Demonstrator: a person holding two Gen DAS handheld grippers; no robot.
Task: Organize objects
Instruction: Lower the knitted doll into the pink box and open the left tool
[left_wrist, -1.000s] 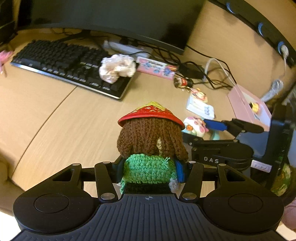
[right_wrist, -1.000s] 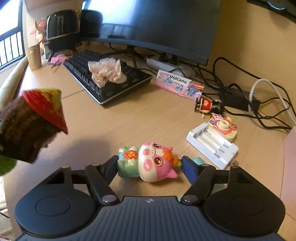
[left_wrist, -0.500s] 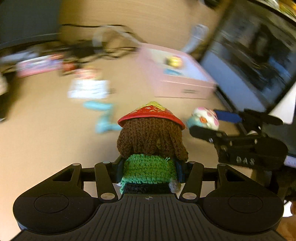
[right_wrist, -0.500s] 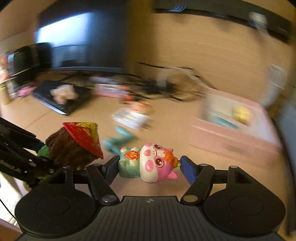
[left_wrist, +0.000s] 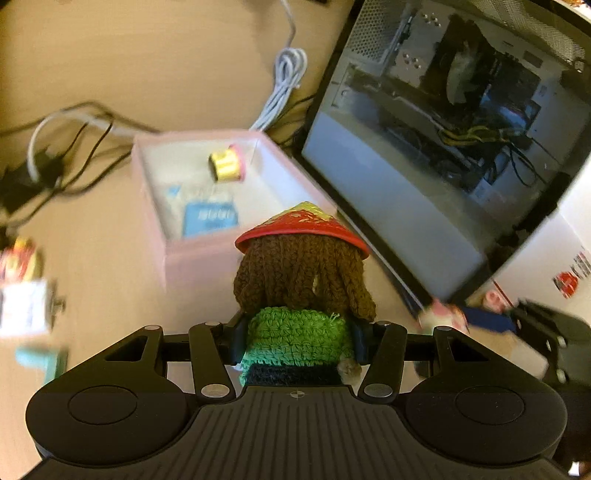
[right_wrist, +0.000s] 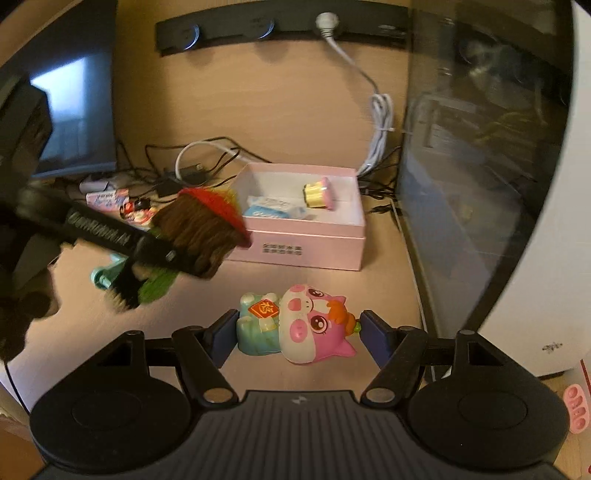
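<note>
My left gripper (left_wrist: 297, 341) is shut on a crocheted doll (left_wrist: 301, 280) with brown hair, a red hat and a green body, held above the desk just short of the open pink box (left_wrist: 192, 254). The doll (right_wrist: 199, 236) also shows in the right wrist view, to the left of the box (right_wrist: 306, 243). My right gripper (right_wrist: 297, 334) is shut on a pink and white pig toy (right_wrist: 303, 328) with a teal body, carried in front of the box. The box holds a small yellow cupcake toy (right_wrist: 317, 194) and a blue packet (right_wrist: 273, 210).
A glass-sided computer case (right_wrist: 480, 166) stands right of the box. Cables (right_wrist: 192, 162) lie behind the box, with a white coiled cord (right_wrist: 380, 125). A monitor (right_wrist: 74, 110) is at far left. A teal item (right_wrist: 107, 275) and small toys (right_wrist: 136, 210) lie on the desk.
Both grippers have swung right from the keyboard side to the pink box, each still holding its toy. The box is now close in front.
</note>
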